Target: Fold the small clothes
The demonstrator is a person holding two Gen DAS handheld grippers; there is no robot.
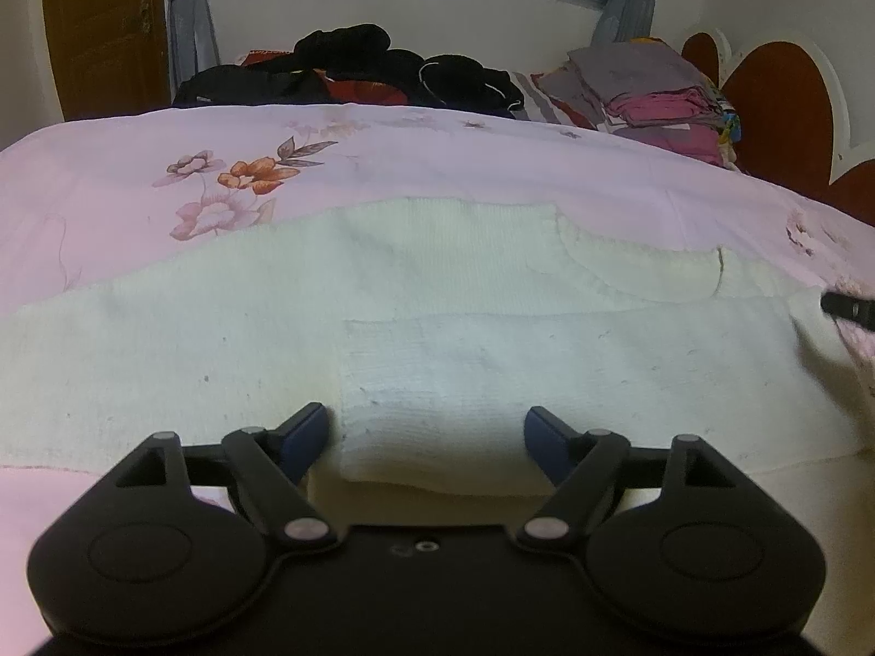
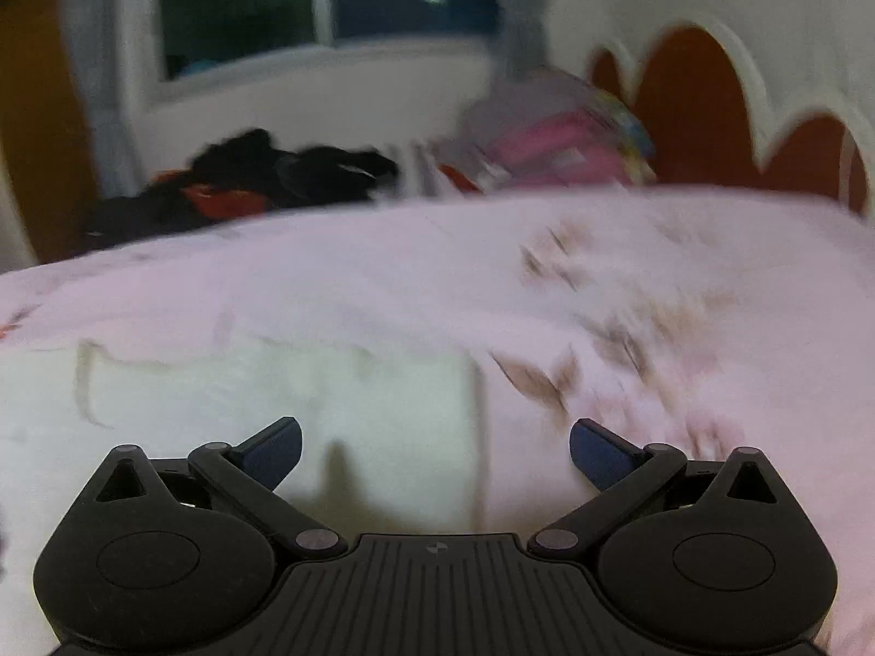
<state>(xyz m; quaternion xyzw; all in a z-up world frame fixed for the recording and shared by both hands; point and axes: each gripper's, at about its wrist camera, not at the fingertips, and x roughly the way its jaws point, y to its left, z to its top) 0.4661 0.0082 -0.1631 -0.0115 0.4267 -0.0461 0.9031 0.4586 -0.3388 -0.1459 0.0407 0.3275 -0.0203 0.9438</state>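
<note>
Left gripper (image 1: 426, 426) hung released over my cream knitted garment (image 1: 437, 328), stretched crosswise on the pink floral bed (image 1: 136, 164); right gripper (image 2: 435, 445), released, straddled its right edge.

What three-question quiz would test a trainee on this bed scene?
1. True or false: the left claw is clamped on the white garment.
2. What lies at the far end of the bed beside the black clothes? A) folded stack B) basket C) pillow
3. Fill in: the sheet under the garment is pink with a ___ print.

Key: 1 false, its jaws stand apart with a fold of the garment between them, unpressed; the right claw is open too. 2 A, the folded stack. 3 flower.
</note>
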